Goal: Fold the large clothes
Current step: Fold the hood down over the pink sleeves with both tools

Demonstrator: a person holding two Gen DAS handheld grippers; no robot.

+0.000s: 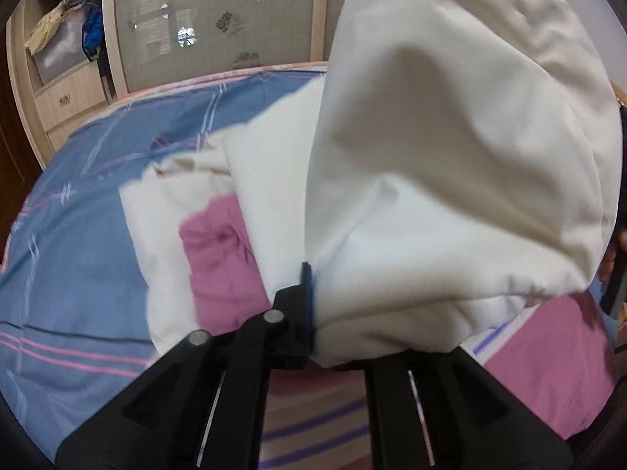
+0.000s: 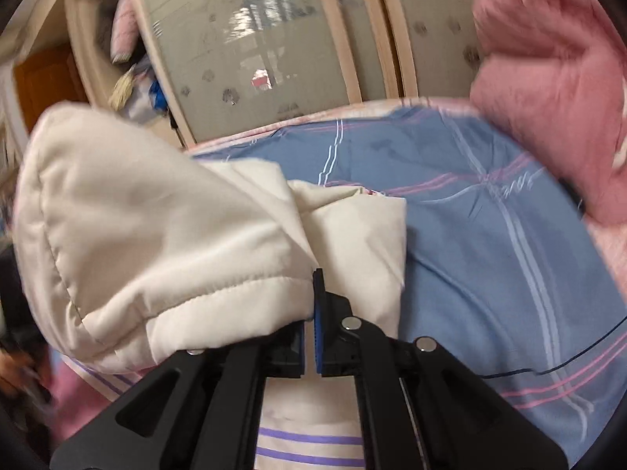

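A cream padded jacket (image 1: 450, 156) is lifted above a bed with a blue checked sheet (image 1: 78, 215). My left gripper (image 1: 313, 297) is shut on the jacket's edge; its right finger is hidden under the fabric. The rest of the jacket lies bunched on the bed (image 1: 164, 211), with a magenta patch (image 1: 219, 258) showing through. In the right wrist view my right gripper (image 2: 311, 305) is shut on another hem of the jacket (image 2: 156, 243), which drapes over its left finger.
A pink fleece blanket (image 2: 548, 98) is heaped at the bed's far right. A wardrobe with frosted sliding doors (image 1: 219, 19) stands behind the bed, with open shelves of clothes (image 1: 74, 31) at its left. A thin dark cable (image 2: 548, 368) crosses the sheet.
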